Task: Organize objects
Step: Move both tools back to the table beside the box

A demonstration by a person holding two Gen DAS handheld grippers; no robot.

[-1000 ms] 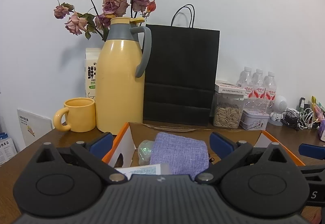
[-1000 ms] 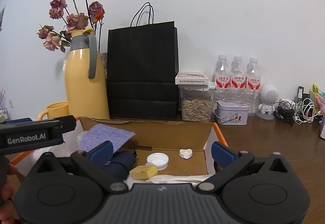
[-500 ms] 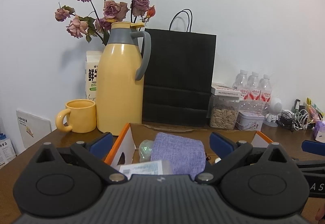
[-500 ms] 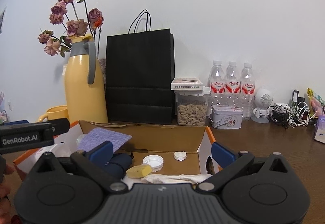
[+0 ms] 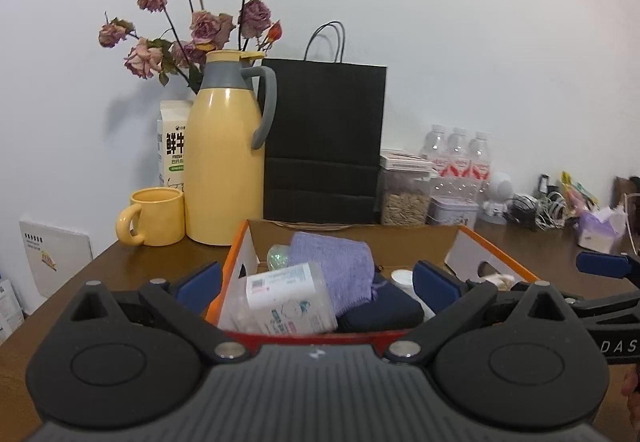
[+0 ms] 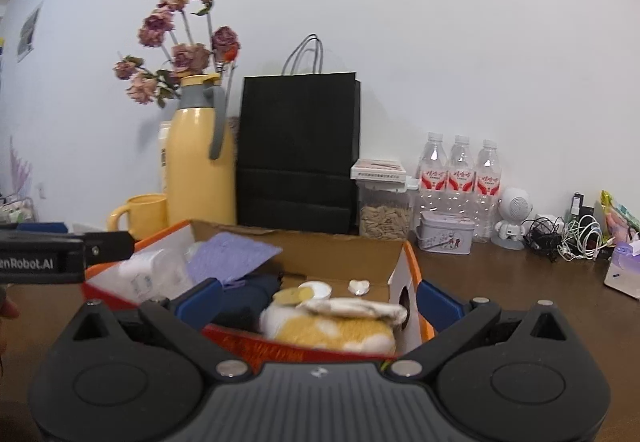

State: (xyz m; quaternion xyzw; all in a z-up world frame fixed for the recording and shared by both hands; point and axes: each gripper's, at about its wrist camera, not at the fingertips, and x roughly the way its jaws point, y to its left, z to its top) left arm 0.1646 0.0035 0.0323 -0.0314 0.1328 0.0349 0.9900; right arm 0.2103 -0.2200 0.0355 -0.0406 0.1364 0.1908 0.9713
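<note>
Between the spread blue fingers of the left gripper lies the near left end of the box, which sits on the table with its long axis running left to right across both views. The right gripper, jaws also wide and empty, frames the box's right end, where a yellow plush rests; a purple cloth and a clear packet fill the left end

A cloth lies in the box, perhaps atop other items; thermos and bag stand behind.
</note>
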